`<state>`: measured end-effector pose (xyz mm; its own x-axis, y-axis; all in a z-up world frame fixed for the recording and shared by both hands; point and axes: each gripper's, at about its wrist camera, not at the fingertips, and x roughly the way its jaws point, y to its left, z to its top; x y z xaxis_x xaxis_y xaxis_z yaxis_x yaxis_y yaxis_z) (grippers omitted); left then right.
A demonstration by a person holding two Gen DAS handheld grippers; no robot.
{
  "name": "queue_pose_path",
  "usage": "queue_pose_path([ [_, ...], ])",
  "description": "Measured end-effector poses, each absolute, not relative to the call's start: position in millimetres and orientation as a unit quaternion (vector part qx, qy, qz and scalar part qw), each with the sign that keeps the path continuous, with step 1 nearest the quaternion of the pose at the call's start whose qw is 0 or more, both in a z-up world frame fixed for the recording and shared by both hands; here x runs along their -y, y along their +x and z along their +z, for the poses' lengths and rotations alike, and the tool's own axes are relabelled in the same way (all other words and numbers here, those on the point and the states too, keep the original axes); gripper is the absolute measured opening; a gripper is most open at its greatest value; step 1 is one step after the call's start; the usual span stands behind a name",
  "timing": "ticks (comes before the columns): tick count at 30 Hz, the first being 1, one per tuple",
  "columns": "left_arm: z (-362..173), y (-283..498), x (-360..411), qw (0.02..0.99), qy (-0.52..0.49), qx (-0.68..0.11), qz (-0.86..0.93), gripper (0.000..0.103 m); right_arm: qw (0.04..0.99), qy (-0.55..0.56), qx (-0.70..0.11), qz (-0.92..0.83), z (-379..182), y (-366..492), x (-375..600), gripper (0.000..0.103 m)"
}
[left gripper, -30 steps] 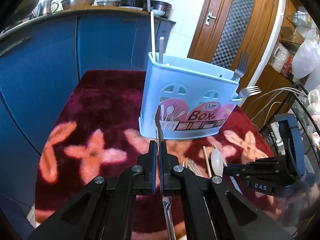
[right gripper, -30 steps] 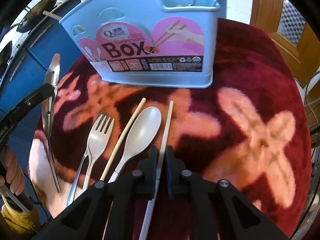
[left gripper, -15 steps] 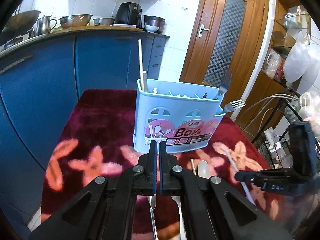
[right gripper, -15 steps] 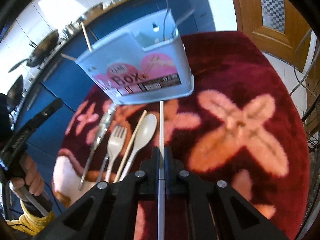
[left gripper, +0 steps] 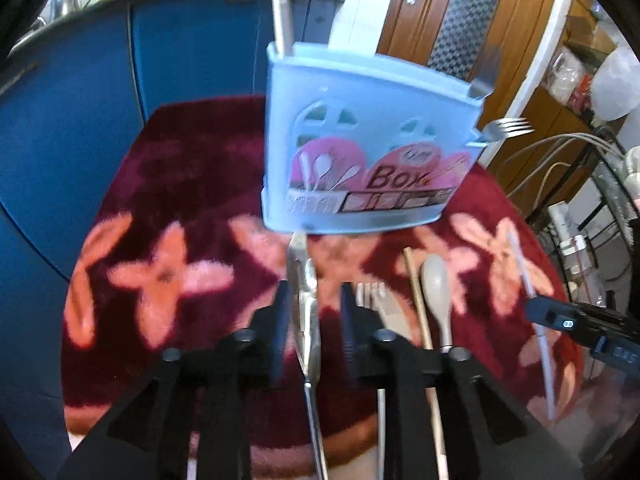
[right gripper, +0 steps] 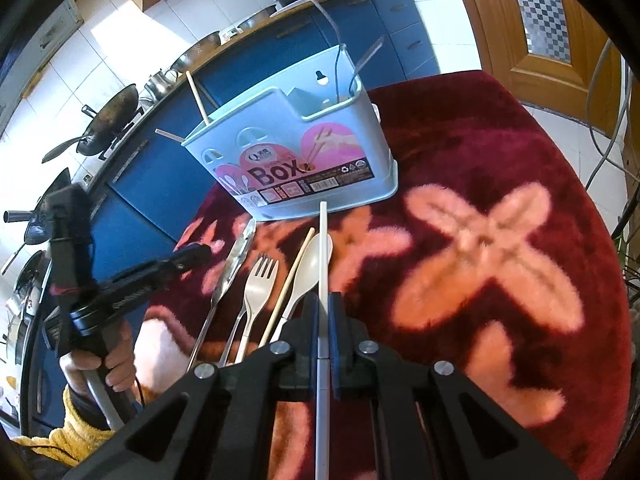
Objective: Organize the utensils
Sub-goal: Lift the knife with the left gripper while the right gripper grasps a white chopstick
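A light blue utensil holder (left gripper: 360, 152) (right gripper: 296, 152) stands on the dark red flowered cloth (right gripper: 500, 160). The jaws of my left gripper (left gripper: 314, 296) are opening. A metal knife (left gripper: 298, 252) lies between them lengthwise, and the pads stand clear of it. My right gripper (right gripper: 323, 304) is shut on a white chopstick (right gripper: 323, 248), held above the cloth with its tip toward the holder. Between the two grippers a beige fork (right gripper: 260, 284), a wooden chopstick (right gripper: 292, 276) and a beige spoon (right gripper: 312, 260) lie side by side.
Metal forks (left gripper: 508, 126) and chopsticks (left gripper: 278, 8) stick out of the holder. Blue cabinets (left gripper: 80, 100) run behind the table and a wooden door (left gripper: 460, 12) stands at the back right. A wire rack (left gripper: 600, 200) borders the right edge. A hand (right gripper: 104, 368) in a yellow sleeve holds the left gripper.
The left gripper was shut on the knife and held it up; its jaws now stand apart around the knife, low over the cloth. The right gripper lifted the white chopstick off the cloth and drew back.
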<state>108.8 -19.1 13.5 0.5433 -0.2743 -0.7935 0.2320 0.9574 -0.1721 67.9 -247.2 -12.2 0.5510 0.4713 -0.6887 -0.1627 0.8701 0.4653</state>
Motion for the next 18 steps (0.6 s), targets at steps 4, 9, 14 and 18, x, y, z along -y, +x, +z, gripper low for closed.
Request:
queue_pose_path([
  [4,1.5,121.2,16.9,0.869,-0.014,-0.476,-0.136,0.026,0.862,0.180,-0.437,0.184,-15.4,68.2,249.0,0.006],
  [9,-16.1,141.6,15.3,0.844,-0.016,-0.515,-0.150,0.026,0.860,0.184,-0.438,0.188,-20.2,71.1,250.1,0.006],
  [14,-26.1,152.5,16.7,0.826,-0.031,-0.534,-0.176,0.006,0.859,0.185,-0.437,0.192,-21.3,72.7,250.3,0.006],
  [18,-21.2,149.8,19.0,0.832,-0.034,-0.524,-0.179,0.000,0.860,0.186,-0.434,0.194,-20.4,73.3,250.5,0.006],
])
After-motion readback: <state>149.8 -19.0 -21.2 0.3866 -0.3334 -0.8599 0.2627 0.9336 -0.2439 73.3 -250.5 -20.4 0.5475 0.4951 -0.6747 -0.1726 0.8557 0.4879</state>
